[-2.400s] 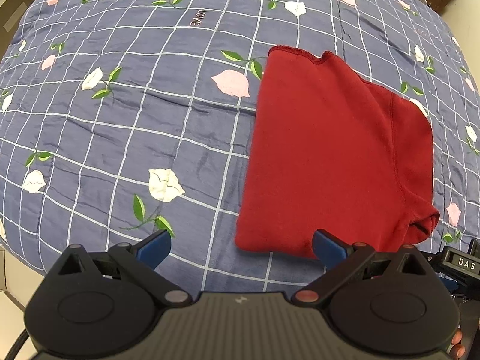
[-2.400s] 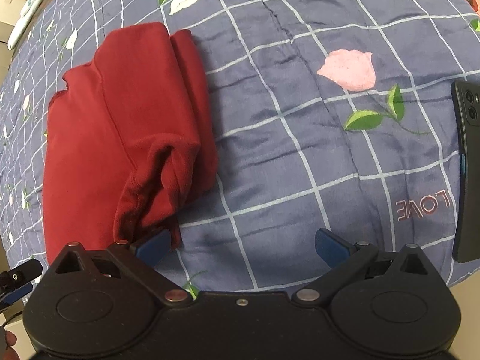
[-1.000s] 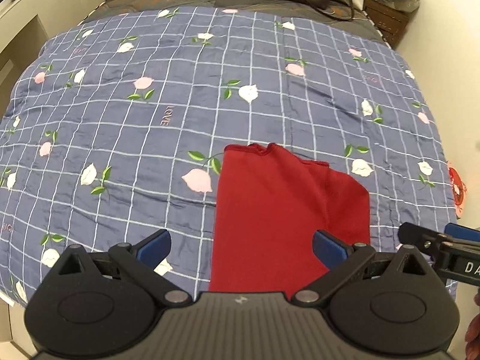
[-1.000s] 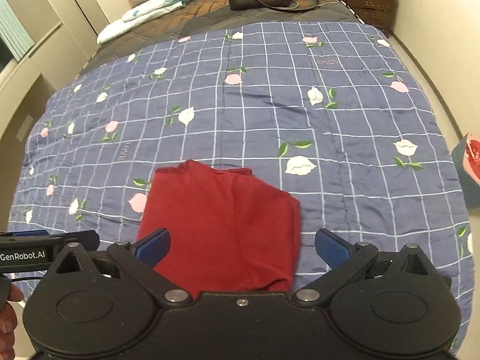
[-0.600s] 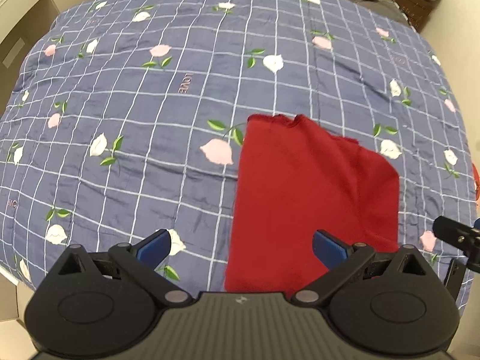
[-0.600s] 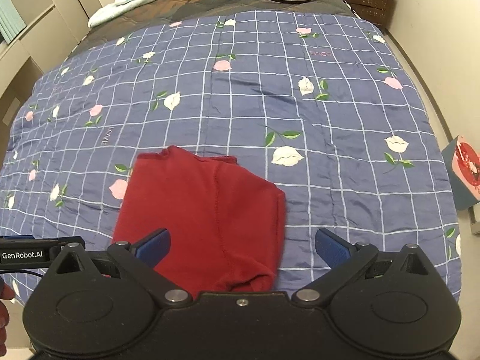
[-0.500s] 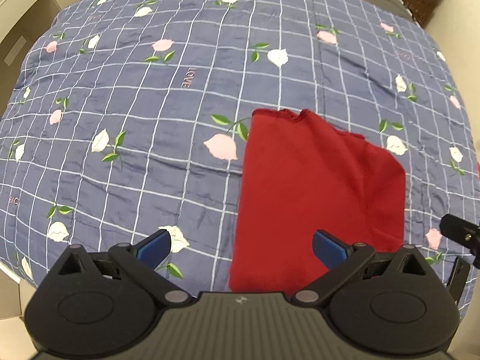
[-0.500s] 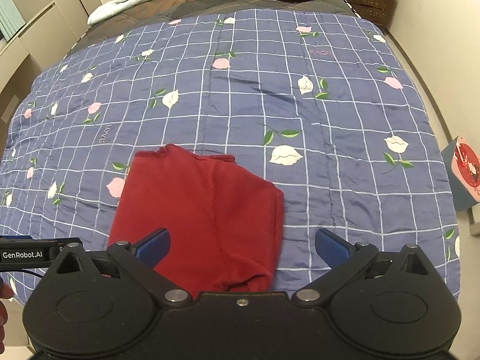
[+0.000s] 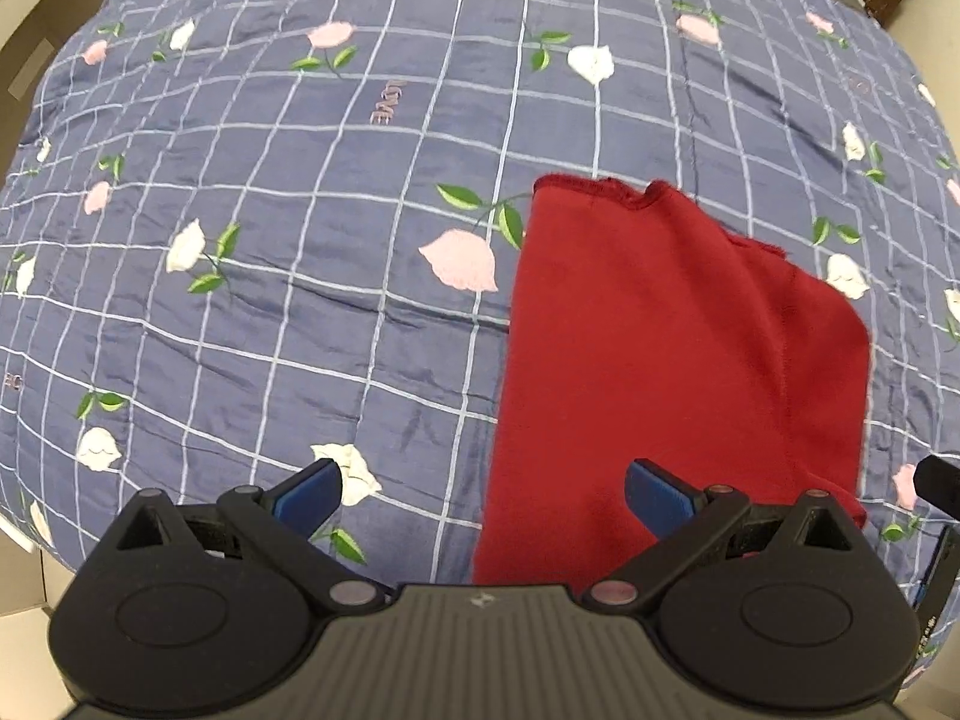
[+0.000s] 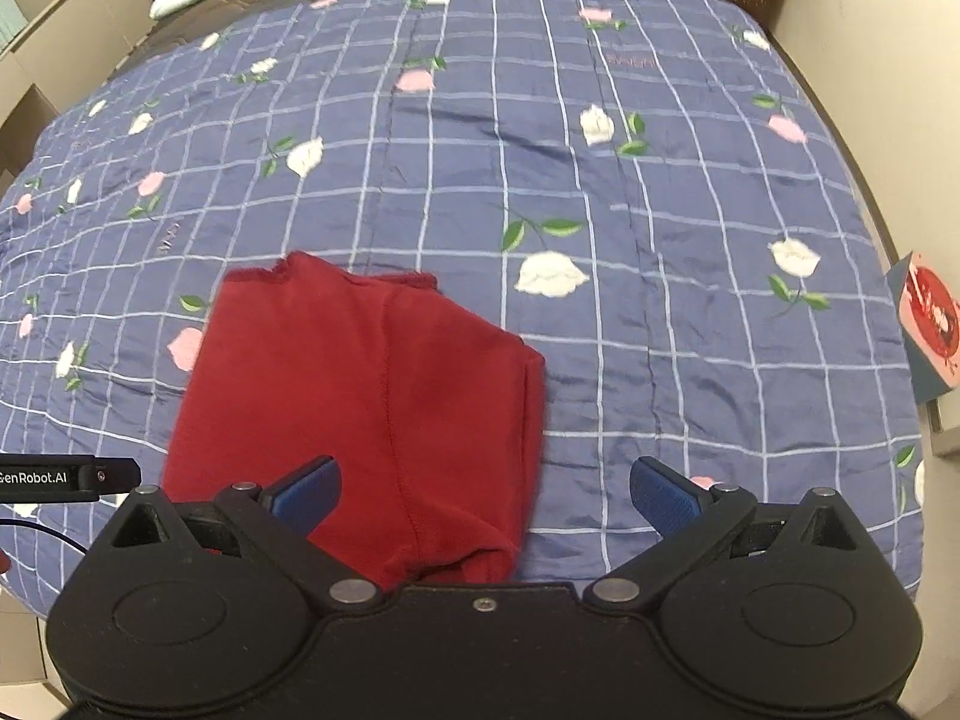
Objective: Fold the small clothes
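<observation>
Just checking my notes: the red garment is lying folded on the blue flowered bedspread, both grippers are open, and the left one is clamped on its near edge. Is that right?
Not quite. The left gripper is not clamped on anything: the left wrist view shows its jaws spread wide, holding nothing. The rest holds: the red garment lies folded on the blue flowered bedspread, and the right gripper is open too.

"GenRobot.AI" on the left gripper (image 10: 51, 476), "LOVE" stitched on the quilt (image 9: 384, 101)

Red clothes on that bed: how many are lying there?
1. A single folded red garment lies on the blue flowered quilt, near its front edge, ahead of both open grippers. Anything tucked inside its folds would be hidden.
</observation>
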Available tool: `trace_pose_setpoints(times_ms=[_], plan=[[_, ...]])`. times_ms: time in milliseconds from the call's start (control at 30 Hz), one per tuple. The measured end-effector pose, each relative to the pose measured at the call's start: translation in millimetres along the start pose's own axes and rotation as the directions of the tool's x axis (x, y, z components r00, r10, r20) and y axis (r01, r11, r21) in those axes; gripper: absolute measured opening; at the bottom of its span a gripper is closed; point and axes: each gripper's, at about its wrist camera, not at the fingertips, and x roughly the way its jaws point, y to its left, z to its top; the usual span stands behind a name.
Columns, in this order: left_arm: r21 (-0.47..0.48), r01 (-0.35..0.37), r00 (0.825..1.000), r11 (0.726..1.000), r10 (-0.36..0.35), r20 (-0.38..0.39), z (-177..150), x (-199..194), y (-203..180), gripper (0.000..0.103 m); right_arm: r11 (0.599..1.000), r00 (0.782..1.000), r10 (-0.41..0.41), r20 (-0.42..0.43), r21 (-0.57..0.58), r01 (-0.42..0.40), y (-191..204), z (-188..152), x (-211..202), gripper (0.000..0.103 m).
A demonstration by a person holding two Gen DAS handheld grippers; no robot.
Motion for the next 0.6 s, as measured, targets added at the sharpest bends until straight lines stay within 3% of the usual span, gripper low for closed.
trace_pose_setpoints(times_ms=[200, 400, 600], plan=[[-0.013, -0.002, 1.0, 1.0, 0.002, -0.005, 12, 28, -1, 0.102, 1.0, 0.999, 0.006, -0.042, 0.004, -0.005, 6, 4, 39, 0.102], [-0.019, 0.027, 0.998, 0.999, -0.025, 0.063, 22, 44, 2, 0.102, 1.0, 0.998, 0.026, -0.052, 0.016, -0.026, 13, 20, 71, 0.102], [0.033, 0.027, 0.996, 0.999, -0.029, 0.08, 30, 64, -5, 0.102, 0.997, 0.994, 0.015, -0.106, 0.08, -0.007, 5, 24, 111, 0.102]])
